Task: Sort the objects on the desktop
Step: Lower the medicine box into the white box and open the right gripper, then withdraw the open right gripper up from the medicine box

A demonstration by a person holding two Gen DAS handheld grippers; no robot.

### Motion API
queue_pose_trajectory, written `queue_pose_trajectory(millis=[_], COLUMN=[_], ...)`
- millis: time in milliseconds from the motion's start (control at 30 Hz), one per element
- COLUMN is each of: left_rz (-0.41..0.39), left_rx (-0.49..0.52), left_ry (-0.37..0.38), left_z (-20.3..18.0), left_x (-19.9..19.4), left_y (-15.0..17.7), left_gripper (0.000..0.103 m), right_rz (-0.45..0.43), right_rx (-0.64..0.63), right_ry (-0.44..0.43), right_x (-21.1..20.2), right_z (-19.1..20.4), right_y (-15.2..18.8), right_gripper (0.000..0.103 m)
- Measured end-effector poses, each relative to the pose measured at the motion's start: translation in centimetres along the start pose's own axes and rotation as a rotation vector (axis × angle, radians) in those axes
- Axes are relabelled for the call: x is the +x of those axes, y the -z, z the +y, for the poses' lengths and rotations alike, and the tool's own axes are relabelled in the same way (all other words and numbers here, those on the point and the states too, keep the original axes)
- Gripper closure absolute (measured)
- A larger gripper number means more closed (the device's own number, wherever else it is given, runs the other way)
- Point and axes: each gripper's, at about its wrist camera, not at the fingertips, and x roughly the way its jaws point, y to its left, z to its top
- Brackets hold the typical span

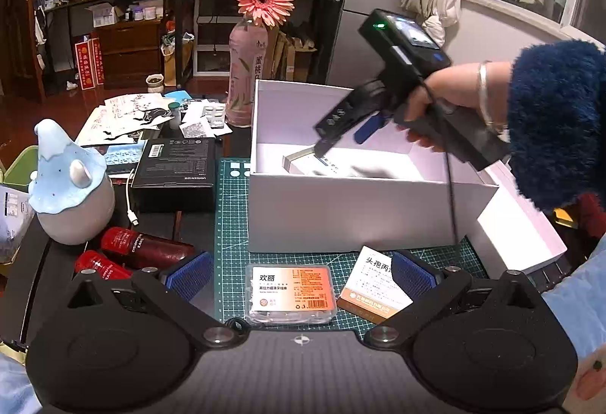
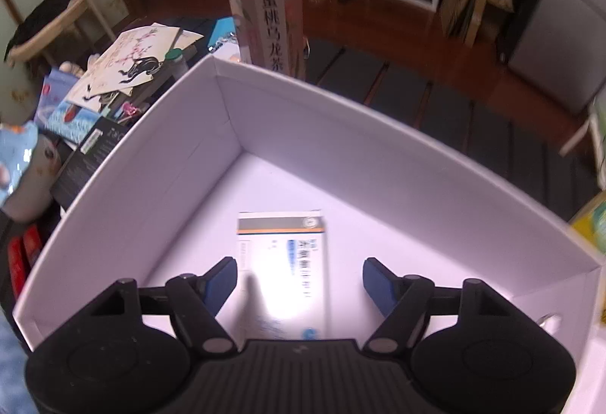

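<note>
Right gripper [image 2: 299, 281] hangs spread over the medicine box [image 2: 282, 262] in the white box [image 2: 125, 183] — a careless lift could clip its wall

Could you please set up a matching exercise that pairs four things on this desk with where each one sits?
Things:
1. medicine box
2. floss pick case
3. pink bottle
4. red tubes

Places:
A. on the green mat, between the left hand-held gripper's open fingers
B. behind the white box's far left corner, with a flower in it
C. flat on the floor of the white box
D. beside the grey and blue figurine, left of the mat

Pairs: 1-C, 2-A, 3-B, 4-D
</note>
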Motion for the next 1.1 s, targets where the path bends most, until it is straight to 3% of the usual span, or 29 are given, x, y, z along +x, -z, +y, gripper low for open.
queue_pose_trajectory(millis=[67, 133, 500, 967, 1100], left_rz=[0.004, 0.002, 0.010, 0.019, 0.023], left_rx=[-0.004, -0.003, 0.008, 0.003, 0.001], left_ry=[0.004, 0.006, -0.001, 0.000, 0.005], left_z=[0.0, 0.0, -0.3, -0.2, -0.2], left_x=[0.0, 0.0, 0.1, 0.1, 0.2], left_y=[0.0, 0.0, 0.0, 0.0, 0.0], left_gripper=[0.000, 0.000, 0.000, 0.000, 0.000], right_rz=[0.019, 0.039, 0.173, 0.210, 0.208], right_rx=[-0.012, -0.029, -0.249, -0.373, -0.366], right_ry=[0.007, -0.001, 0.010, 0.043, 0.045], right_x=[-0.3, -0.5, 0.2, 2.0, 2.3], right_z=[-0.4, -0.6, 1.0, 3.2, 3.5], right_y=[0.3, 0.7, 3.2, 3.8, 3.4], right_gripper=[0.048, 0.055, 0.055, 0.056, 0.066])
